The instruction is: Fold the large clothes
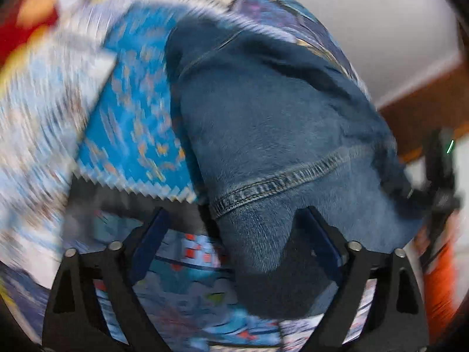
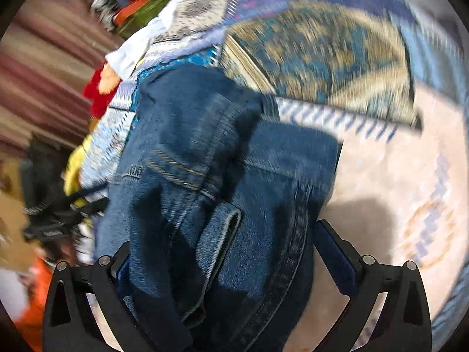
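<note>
Left gripper (image 1: 234,228) has its jaws spread wide, and the hem end of the jeans (image 1: 278,123) hangs down between them against the right finger; no pinch visible. Right gripper (image 2: 222,243) is wide too, with bunched denim filling the gap, grip unclear. The jeans lie over the patterned quilt (image 1: 132,111). Both views are blurred.
</note>
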The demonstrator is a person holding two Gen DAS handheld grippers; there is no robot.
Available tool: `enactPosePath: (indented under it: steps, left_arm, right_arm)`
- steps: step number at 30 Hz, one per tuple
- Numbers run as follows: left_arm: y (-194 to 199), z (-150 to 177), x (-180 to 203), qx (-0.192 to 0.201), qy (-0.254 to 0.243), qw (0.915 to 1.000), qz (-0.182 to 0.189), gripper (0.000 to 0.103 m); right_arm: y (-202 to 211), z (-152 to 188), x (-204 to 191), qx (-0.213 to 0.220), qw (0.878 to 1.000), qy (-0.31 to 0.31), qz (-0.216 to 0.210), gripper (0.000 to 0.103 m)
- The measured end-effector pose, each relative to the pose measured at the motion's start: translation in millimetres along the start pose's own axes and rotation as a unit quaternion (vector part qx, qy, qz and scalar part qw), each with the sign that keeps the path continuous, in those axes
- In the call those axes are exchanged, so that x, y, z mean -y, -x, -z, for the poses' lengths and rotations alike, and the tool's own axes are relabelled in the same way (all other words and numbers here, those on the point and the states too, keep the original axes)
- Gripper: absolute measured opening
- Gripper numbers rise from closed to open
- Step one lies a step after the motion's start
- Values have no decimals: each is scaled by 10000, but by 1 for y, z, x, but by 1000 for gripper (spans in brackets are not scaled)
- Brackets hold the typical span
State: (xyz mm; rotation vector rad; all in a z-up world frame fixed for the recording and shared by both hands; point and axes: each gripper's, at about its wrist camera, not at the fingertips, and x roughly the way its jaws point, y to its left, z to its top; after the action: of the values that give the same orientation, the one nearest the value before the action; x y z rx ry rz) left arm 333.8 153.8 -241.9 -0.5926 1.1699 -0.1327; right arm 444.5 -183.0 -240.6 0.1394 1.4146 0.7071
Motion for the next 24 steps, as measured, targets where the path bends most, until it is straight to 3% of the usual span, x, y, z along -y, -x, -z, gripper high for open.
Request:
enactPosePath:
  steps: [2,11,14,17,18,19,24]
  left_arm:
    - [-15,-5,-10,-186,420,9979,452,96]
    - [-61,-29,7,-472,525,9925,994,100]
    - [-64,-33,13,-405,446,9939,928,97]
    - [-53,-33,17,-240,413,9957,788,80]
    - [-48,-33,20,-210,320,9966,735,75]
    - [-41,-33,27,-136,181,9976,659,72]
    - [-3,-32,61,114,-496,9982,312,62]
  right_arm:
    - [-7,1,9,-80,9993,-232,-281,103]
    - [-30,-22,-9,-104,9997,57,-227,103]
    - [-38,-28,-13,-109,9998,27,-168,102]
    - [-37,-29,-12,-46,9997,-103,-235,85]
    - [-36,-28,-13,-142,9989,-158,-422,71]
    - [-36,-28,-15,-207,9986,-166,-467,65]
    - [-18,-13,-32,-230,9986,-139,-446,55]
